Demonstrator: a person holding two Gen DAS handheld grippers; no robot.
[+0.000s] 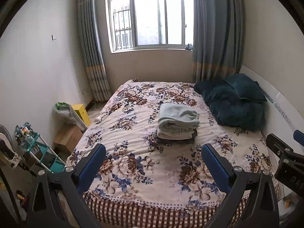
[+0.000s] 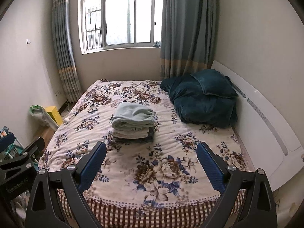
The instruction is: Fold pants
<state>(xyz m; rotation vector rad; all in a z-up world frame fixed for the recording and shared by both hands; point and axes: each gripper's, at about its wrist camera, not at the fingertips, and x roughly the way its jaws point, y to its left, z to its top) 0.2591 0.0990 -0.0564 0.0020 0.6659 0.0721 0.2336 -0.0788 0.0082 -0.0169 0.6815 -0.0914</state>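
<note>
A stack of folded pants point(image 1: 177, 122) point(image 2: 133, 122) lies in the middle of the floral bed cover point(image 1: 133, 163) point(image 2: 167, 169): pale green on top, cream under it, dark grey at the bottom. My left gripper point(image 1: 153, 152) hovers open over the foot of the bed, well short of the stack, with nothing between its blue pads. My right gripper point(image 2: 151, 150) is open too, held beside it at the same distance. Part of the right gripper's body point(image 1: 285, 159) shows at the right edge of the left wrist view.
A dark teal quilt and pillow point(image 1: 235, 100) point(image 2: 203, 98) are piled at the headboard point(image 2: 266, 125) on the right. On the floor to the left are a teal rack point(image 1: 38, 152), a cardboard box point(image 1: 67, 137) and a yellow box point(image 1: 82, 112). A curtained window point(image 1: 150, 17) is behind.
</note>
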